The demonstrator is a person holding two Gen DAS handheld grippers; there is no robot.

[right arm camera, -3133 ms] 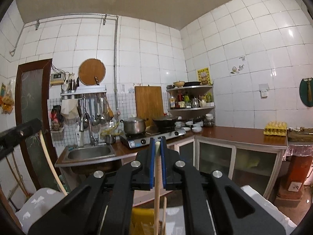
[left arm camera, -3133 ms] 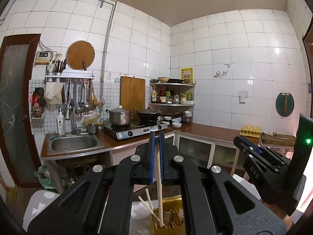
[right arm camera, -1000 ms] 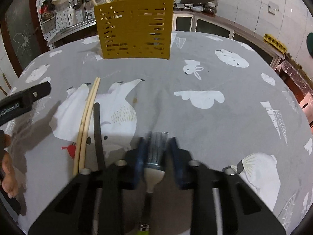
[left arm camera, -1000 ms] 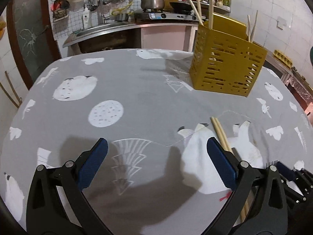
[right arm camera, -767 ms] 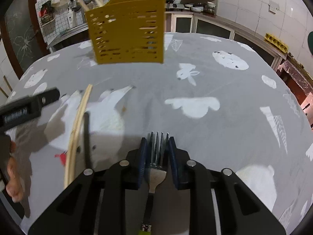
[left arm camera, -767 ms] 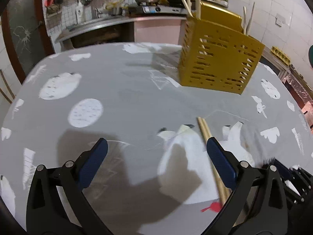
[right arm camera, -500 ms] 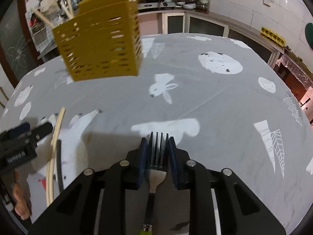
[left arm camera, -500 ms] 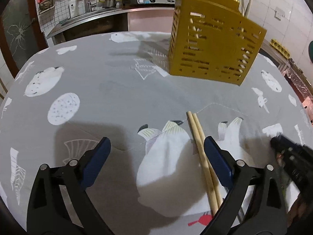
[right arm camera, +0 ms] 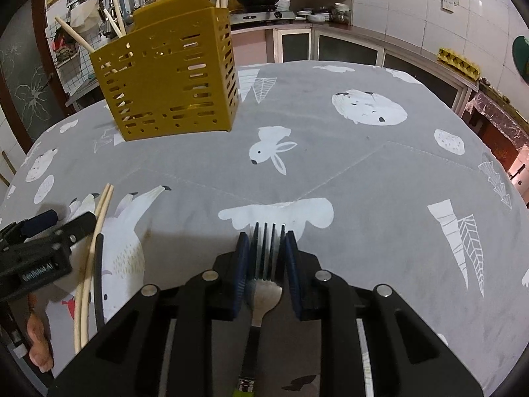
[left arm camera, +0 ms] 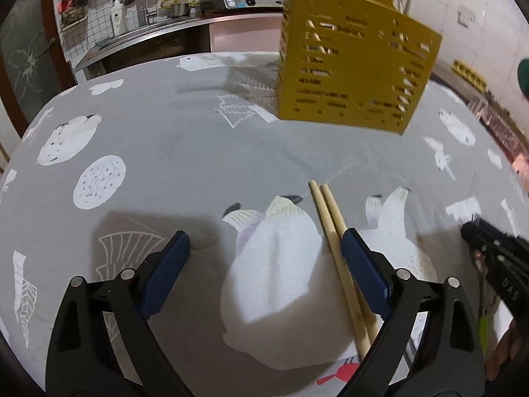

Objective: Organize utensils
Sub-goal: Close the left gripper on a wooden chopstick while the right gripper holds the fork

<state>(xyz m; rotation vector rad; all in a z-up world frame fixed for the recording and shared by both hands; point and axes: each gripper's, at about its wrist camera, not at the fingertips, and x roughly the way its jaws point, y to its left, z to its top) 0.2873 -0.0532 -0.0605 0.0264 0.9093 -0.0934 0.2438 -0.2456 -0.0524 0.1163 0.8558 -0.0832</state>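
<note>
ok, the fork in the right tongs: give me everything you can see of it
The fork is shiny metal with four tines and a dark, slim handle ending in a metal collar and a green tip at the bottom edge of the right wrist view. It points forward, tines towards the yellow caddy, lifted off the grey tablecloth. The right tongs are shut on its head, blue pads against both tine edges.
</note>
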